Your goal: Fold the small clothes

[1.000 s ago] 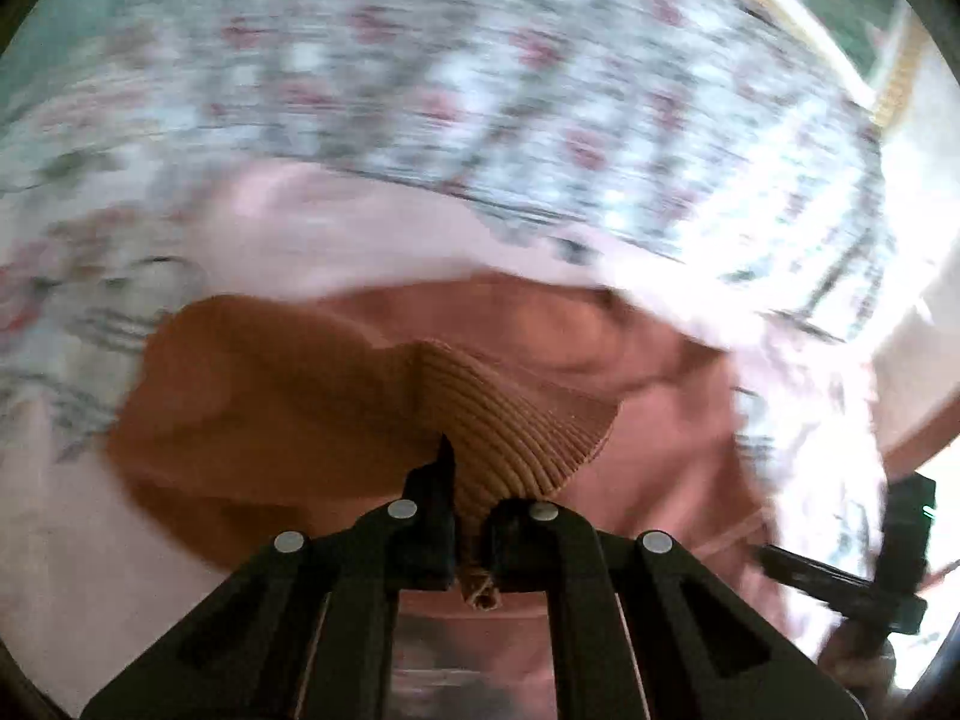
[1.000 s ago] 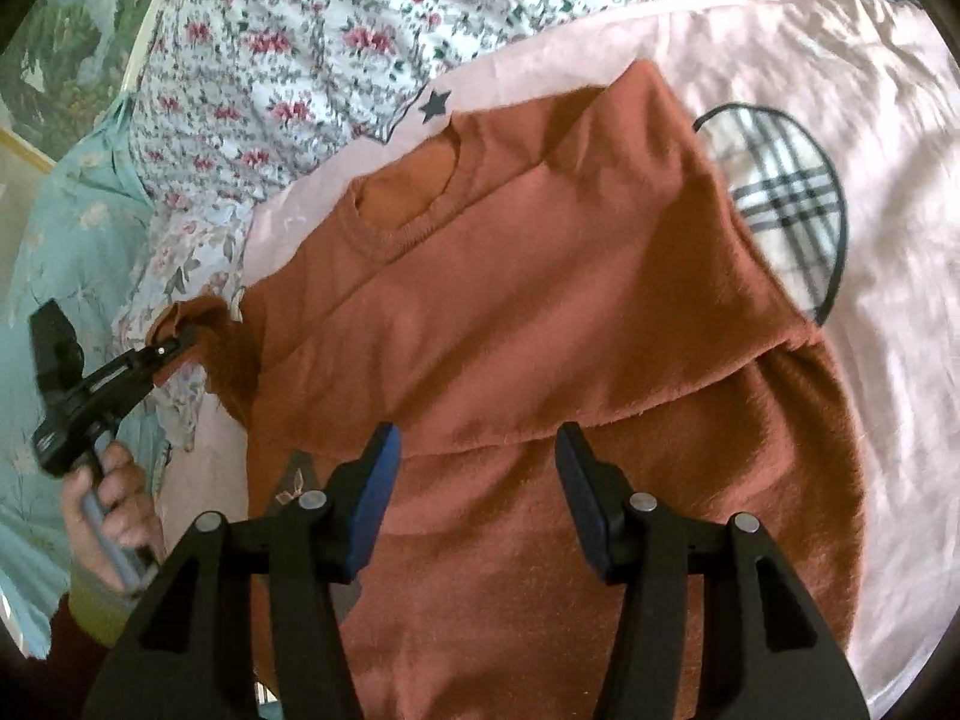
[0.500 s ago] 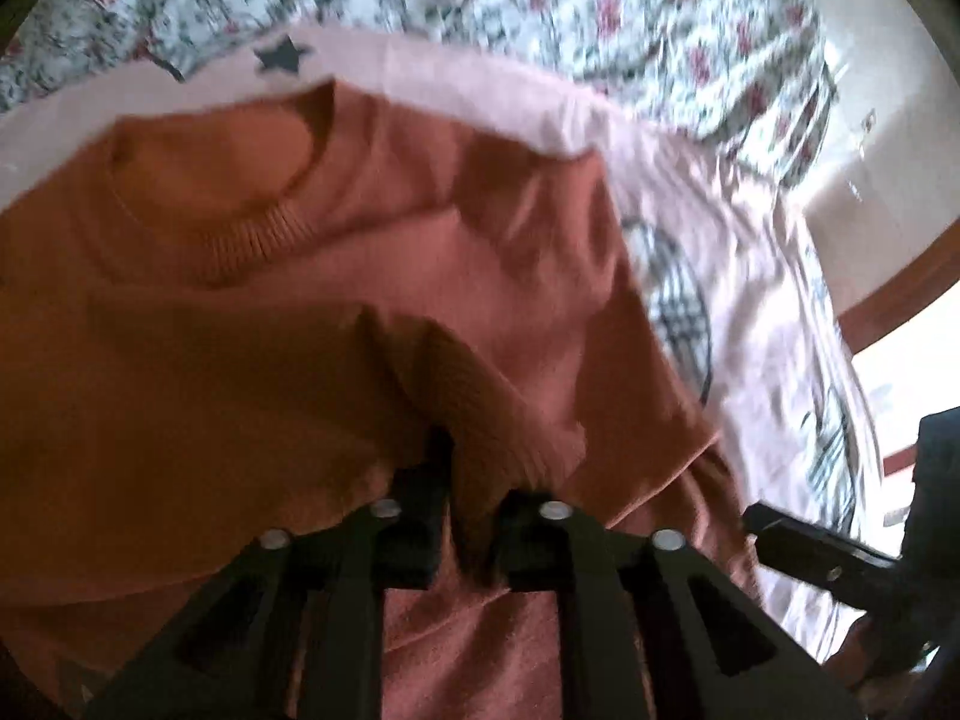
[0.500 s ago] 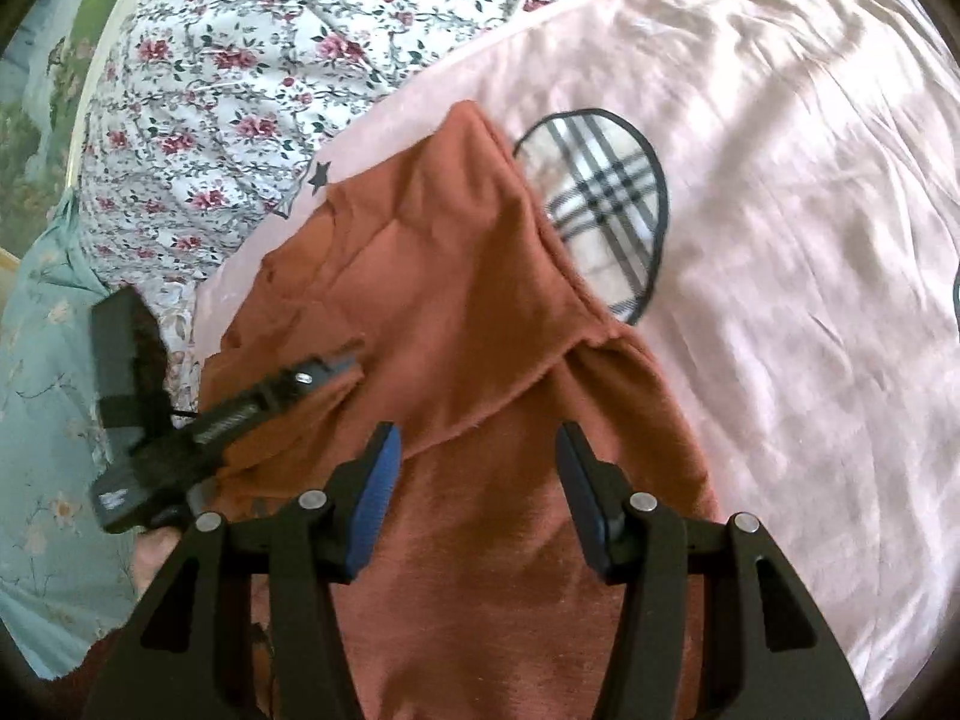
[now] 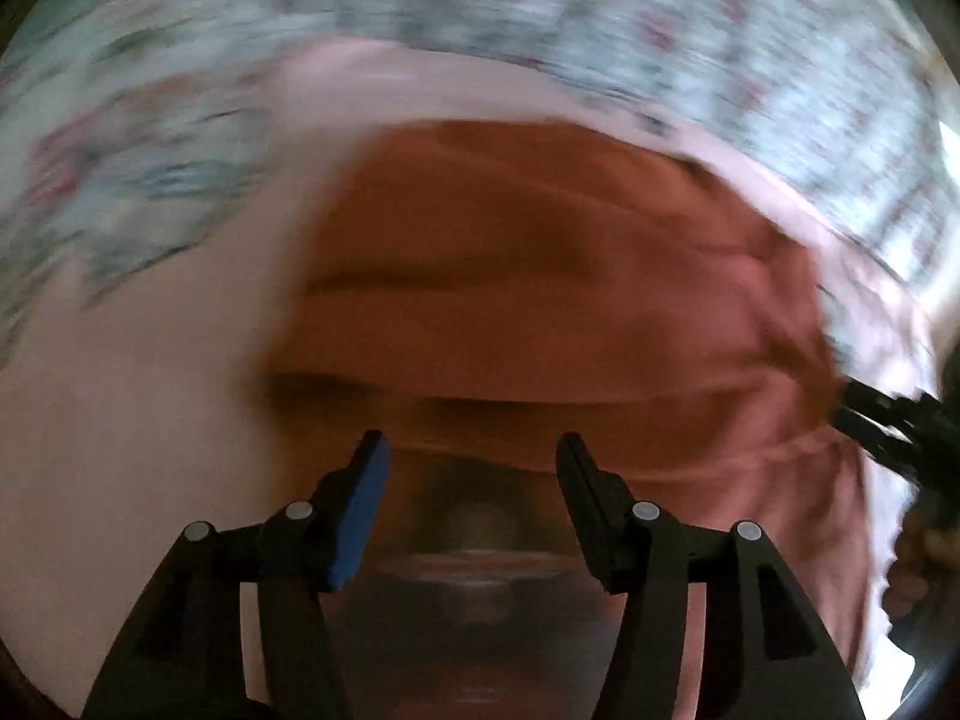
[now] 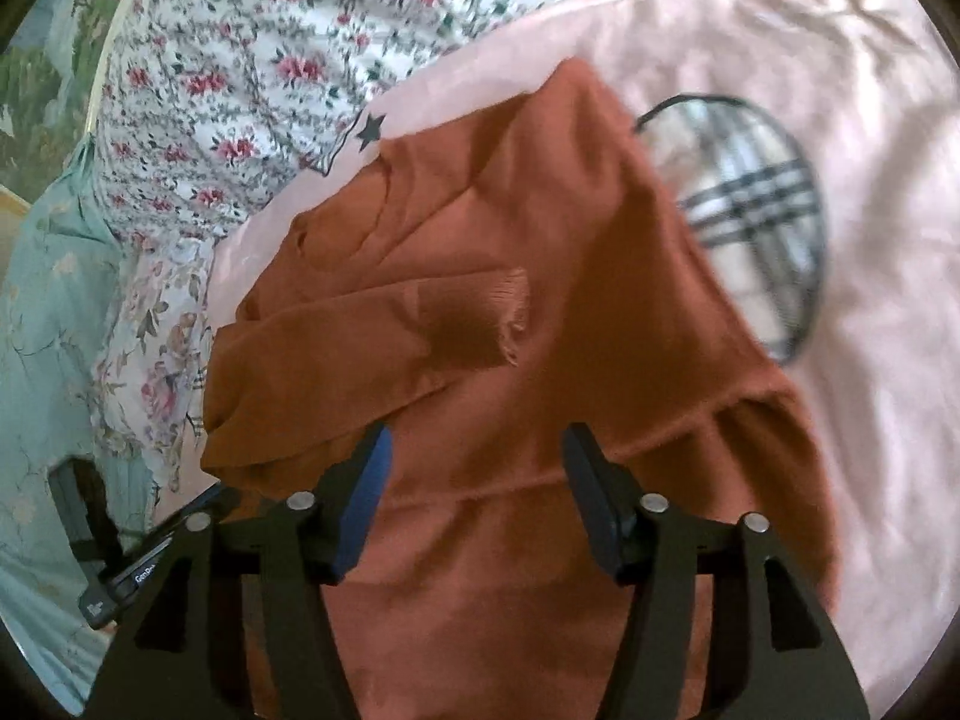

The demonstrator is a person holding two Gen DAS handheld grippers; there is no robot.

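Note:
A small rust-orange knit sweater (image 6: 570,312) lies on a pink sheet (image 6: 840,120). Its left sleeve is folded across the chest, with the ribbed cuff (image 6: 480,318) lying on the body. My right gripper (image 6: 474,450) is open and empty just above the sweater's lower part. My left gripper (image 5: 468,456) is open and empty above the sweater (image 5: 510,300); that view is blurred by motion. The left gripper also shows at the lower left of the right wrist view (image 6: 150,552).
A floral quilt (image 6: 252,60) lies behind the sweater and a pale blue floral cloth (image 6: 42,330) to the left. A plaid oval print (image 6: 756,198) is on the pink sheet right of the sweater. The right gripper shows at the left wrist view's right edge (image 5: 888,420).
My left gripper carried the sleeve cuff across the sweater, let it go and opened, then drew back to the left. The sleeve now lies folded on the chest.

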